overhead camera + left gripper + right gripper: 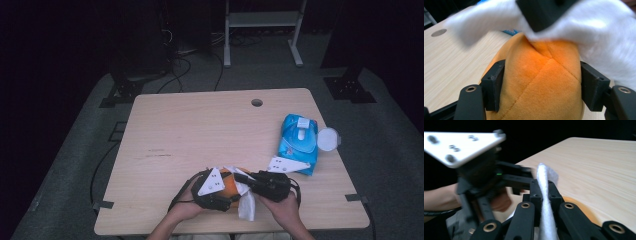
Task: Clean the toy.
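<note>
— Orange plush toy [229, 186] at the near edge of the table [200, 130] in the high view, between both hands?
— Yes. Held by the left gripper [220, 192], with the right gripper [245, 181] pressing a white wipe [246, 202] against its right side. Blue wipes pack [298, 141] farther right, lid flipped open, well apart from the toy.
— And from the left gripper view?
— Plush toy [541, 82] squeezed between both black jaws, moderately spread around its soft body. White wipe [599, 37] draped over its top, pushed down by the other gripper's dark tip.
— Right gripper view?
— Jaws clamped narrow on the wipe [545, 202], standing as a thin white strip between the pads. Sliver of orange toy [576, 206] just behind. Left gripper [486, 182] close at the left, blurred, grey plate on top.
</note>
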